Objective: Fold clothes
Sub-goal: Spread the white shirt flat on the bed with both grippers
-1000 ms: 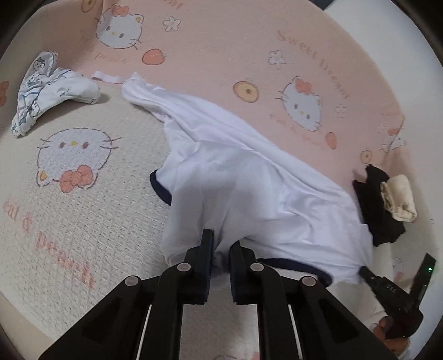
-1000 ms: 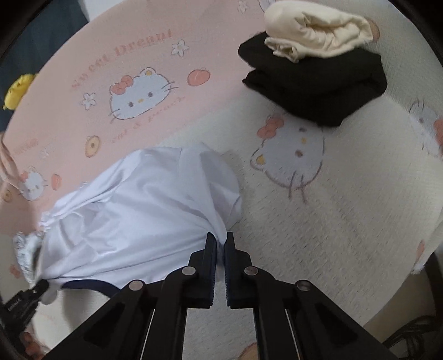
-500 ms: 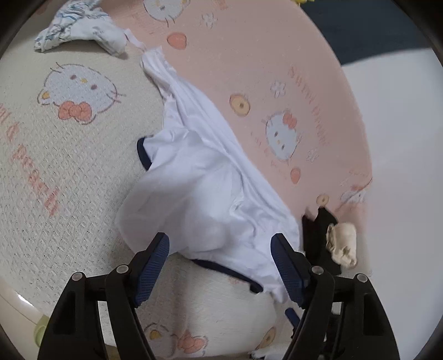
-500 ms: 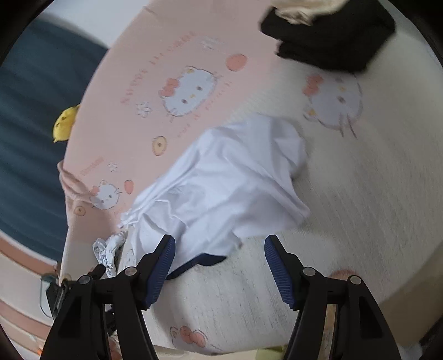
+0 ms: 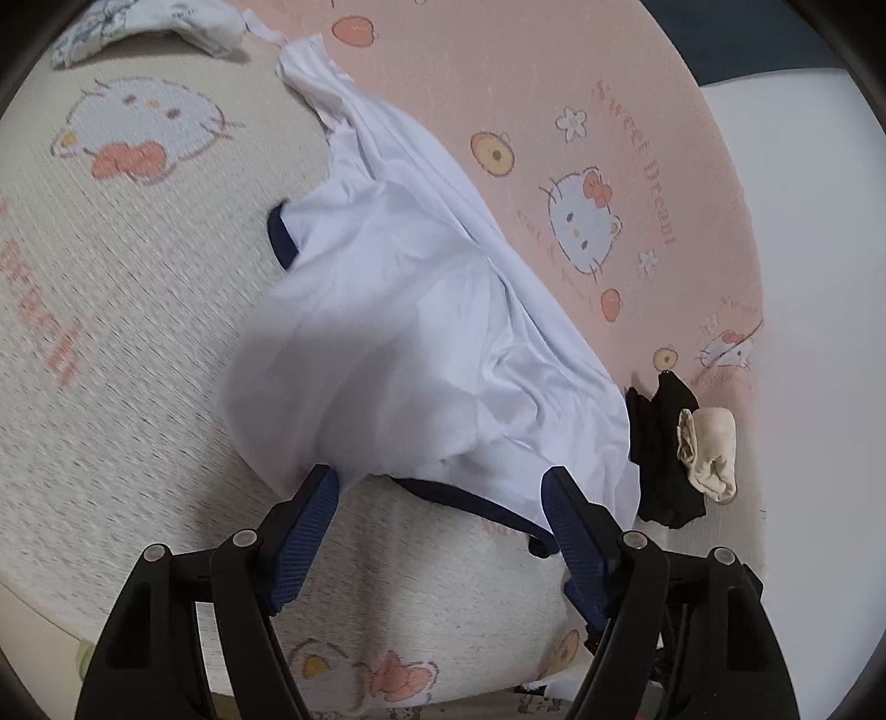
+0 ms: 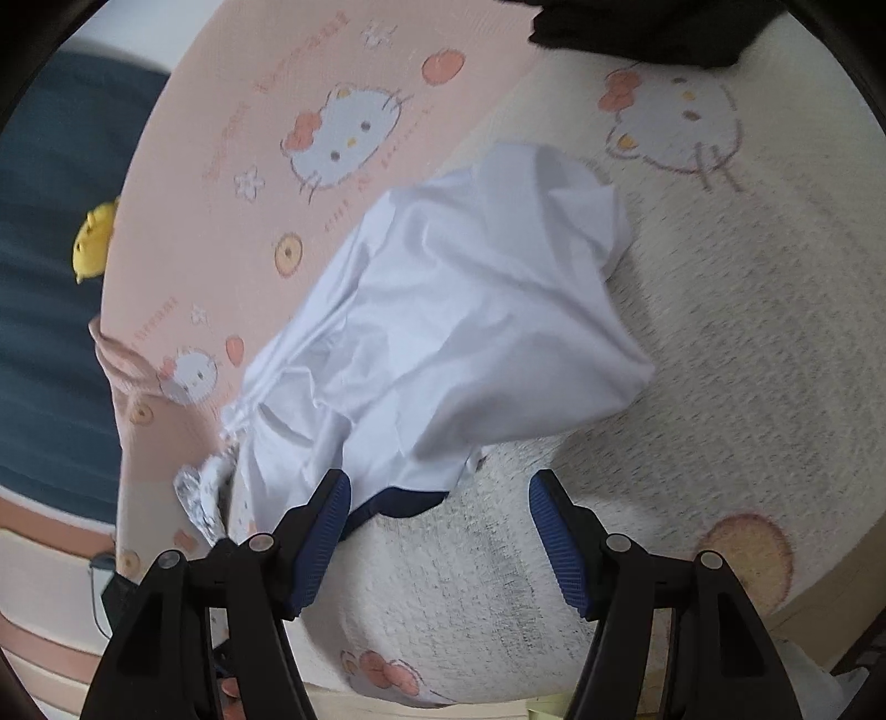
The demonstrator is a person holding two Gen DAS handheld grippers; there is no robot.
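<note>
A cream and pink cat-print bed cover [image 5: 138,343] spreads across the bed under everything; the pink band carries the words "Sweet Dream" in darker pink, and part of a larger pink word, ending in "each", runs along the cream part. On it lies the crumpled white shirt with navy-blue trim [image 5: 410,332], straddling the line between cream and pink, loose and unfolded, its navy hem nearest both cameras. A folded black garment [image 5: 662,471] sits just beside the shirt's right end, with a rolled cream cloth [image 5: 711,451] resting on top. A small white patterned garment [image 5: 166,22] lies beyond the shirt's far tip. A yellow soft toy [image 6: 94,241] sits off the bed's edge. The left gripper [image 5: 440,512] hangs above the shirt hem with jaws spread wide, holding nothing. The right gripper [image 6: 440,518] likewise has its jaws wide apart and empty.
</note>
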